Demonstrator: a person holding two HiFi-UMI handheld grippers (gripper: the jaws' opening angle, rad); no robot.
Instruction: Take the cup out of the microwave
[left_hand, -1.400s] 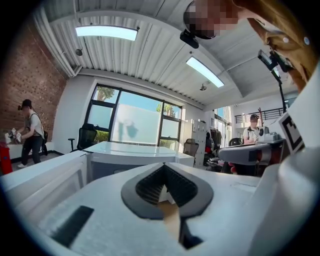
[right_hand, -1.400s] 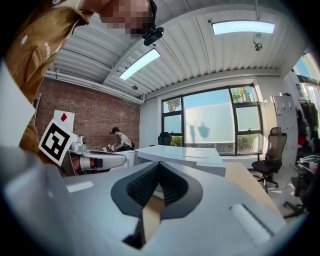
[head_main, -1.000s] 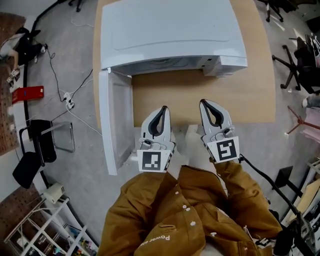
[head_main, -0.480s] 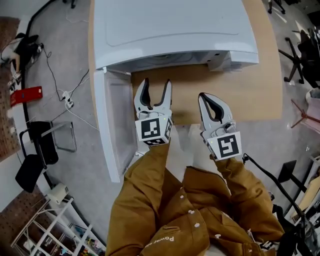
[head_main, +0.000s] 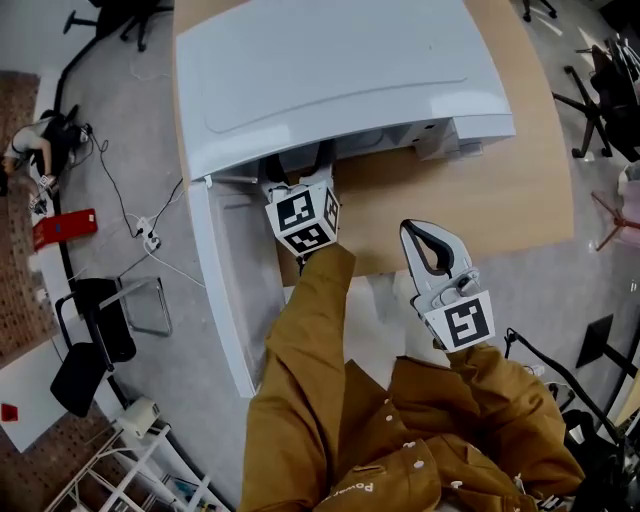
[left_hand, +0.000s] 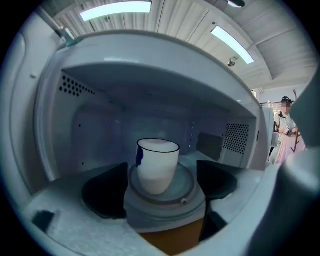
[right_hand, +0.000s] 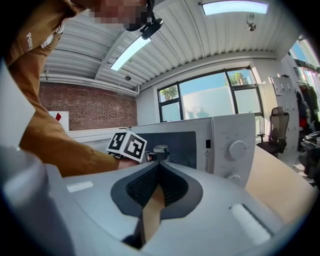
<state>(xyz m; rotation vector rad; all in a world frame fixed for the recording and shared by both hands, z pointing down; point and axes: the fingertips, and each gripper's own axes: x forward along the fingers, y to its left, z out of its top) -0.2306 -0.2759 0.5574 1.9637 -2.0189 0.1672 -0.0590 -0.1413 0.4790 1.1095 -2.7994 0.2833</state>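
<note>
Left fingers (left_hand: 105, 192) opening, cup (left_hand: 157, 165) now ahead

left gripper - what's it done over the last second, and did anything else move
The left gripper went forward from the front edge of the table into the open microwave, and its jaws, shut before, are opening wide. The cup stands on the turntable in line between them, not yet gripped. The right gripper stayed shut near the table edge, and the door stayed open.
</note>
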